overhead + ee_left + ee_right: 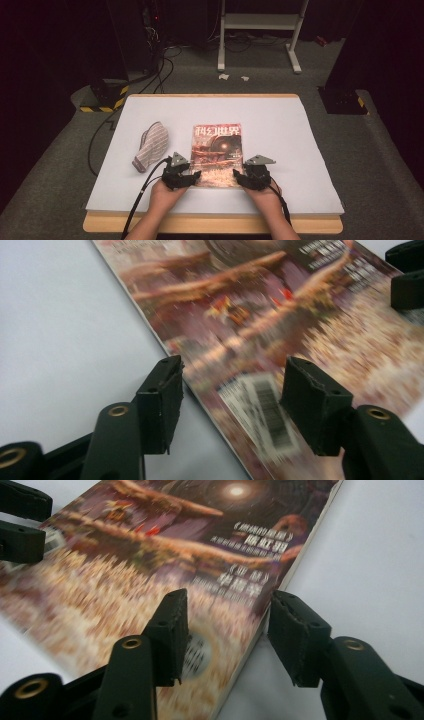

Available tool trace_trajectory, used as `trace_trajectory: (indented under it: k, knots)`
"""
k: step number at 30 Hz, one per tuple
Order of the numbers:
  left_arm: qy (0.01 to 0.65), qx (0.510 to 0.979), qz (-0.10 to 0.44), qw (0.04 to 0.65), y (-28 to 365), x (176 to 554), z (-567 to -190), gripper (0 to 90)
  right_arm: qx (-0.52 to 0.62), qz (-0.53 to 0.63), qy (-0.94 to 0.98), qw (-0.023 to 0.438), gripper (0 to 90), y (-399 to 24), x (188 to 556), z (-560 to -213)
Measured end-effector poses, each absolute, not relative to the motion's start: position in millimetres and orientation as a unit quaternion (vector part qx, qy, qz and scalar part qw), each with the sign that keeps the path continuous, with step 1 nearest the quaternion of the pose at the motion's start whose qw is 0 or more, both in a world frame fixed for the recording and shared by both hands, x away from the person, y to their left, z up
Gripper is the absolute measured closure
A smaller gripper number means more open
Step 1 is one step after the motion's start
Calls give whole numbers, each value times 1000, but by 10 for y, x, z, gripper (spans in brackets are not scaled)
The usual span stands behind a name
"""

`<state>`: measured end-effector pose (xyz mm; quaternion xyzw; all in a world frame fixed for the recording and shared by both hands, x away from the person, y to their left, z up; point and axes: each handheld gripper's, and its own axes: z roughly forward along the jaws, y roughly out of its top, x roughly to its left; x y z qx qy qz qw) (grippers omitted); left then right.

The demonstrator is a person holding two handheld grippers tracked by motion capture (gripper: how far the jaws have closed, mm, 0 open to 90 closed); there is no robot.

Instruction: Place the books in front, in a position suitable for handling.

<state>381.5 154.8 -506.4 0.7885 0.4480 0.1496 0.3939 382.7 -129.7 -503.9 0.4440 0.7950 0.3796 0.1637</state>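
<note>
One magazine (218, 154) flat at centre of white surface (300, 150); one striped cloth (150, 145) to its left. Two claws, left (192, 176) and right (239, 177), open, straddling its near corners. Dark room, grey carpet, cables.

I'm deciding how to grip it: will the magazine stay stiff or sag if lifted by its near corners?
The magazine looks thin and soft-covered, so it would probably sag in the middle. Its glossy cover may slip between jaws. It lies flat on the white table cover, so it should slide rather than tip or roll when pushed.
</note>
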Motion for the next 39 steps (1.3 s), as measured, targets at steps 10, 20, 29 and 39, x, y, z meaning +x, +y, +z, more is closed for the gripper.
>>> trace_trajectory:
  k: [10,20,29,39]
  knots:
    - [446,791,145,393,1561,3925,-5061,422,465,376,785,162,498,-1247,4006,-5046]
    - [443,794,146,391,1636,3709,-5061,424,443,370,797,175,500,-1162,3791,-5040]
    - [437,796,148,392,1681,3540,-5067,426,429,372,804,178,509,-1132,3611,-5042]
    - [434,798,154,389,1674,3468,-5062,432,425,377,803,178,518,-1144,3538,-5053]
